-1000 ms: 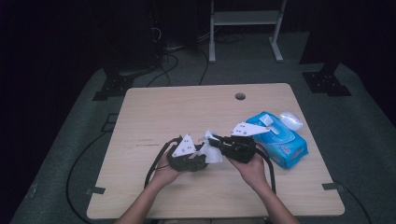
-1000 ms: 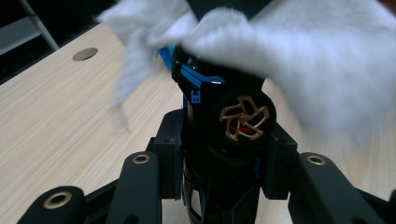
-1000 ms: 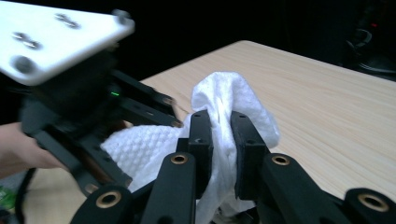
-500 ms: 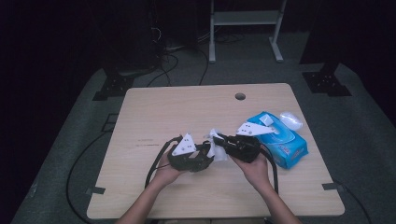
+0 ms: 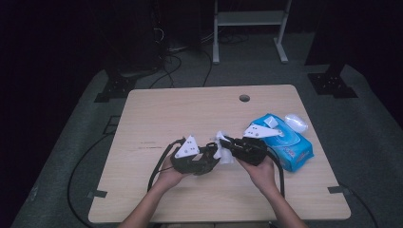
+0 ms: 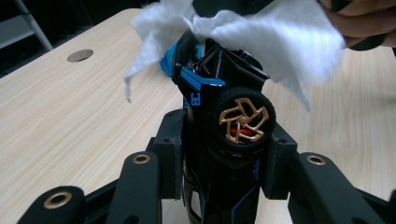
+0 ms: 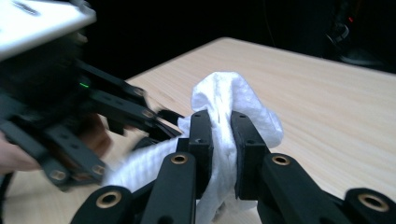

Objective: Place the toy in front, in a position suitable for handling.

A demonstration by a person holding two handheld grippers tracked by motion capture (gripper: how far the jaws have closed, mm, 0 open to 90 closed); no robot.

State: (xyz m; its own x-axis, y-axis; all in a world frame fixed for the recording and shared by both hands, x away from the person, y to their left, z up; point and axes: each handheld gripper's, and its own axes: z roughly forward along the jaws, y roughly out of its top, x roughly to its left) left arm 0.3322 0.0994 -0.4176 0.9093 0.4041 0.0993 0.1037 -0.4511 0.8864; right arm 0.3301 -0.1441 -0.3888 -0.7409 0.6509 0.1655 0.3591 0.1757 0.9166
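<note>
the pale wooden surface (image 5: 199,114) had a smooth, straight-grained top with rounded corners and a small round hole (image 5: 244,98) near its far edge. close to its front middle, the two hands held their tools nose to nose.

the left tool (image 6: 224,158) was clamped on a glossy black toy car with blue trim (image 6: 219,93); its flat black pads pressed the car's sides just below a rubber wheel with a bronze spoked rim (image 6: 243,122). the car stood nose-up between the jaws, its hard plastic body shiny against the matte pads. in the high view, the same left tool (image 5: 209,159) lay low over the surface, with a grey three-cornered plate on top.

the right tool (image 7: 220,140) was nearly closed, pinching a crumpled white wet wipe (image 7: 233,100) between its pads; the soft, fibrous cloth bulged above the jaws and trailed below them. in the left gripper view the wipe (image 6: 280,37) draped over the upper end of the car, touching it. in the high view the right tool (image 5: 228,145) met the wipe (image 5: 222,148) between the two hands.

to the right lay a soft blue plastic pack of wipes (image 5: 285,140), its lid flap up, with a small clear wrapper-like scrap (image 5: 295,122) just beyond it.
</note>
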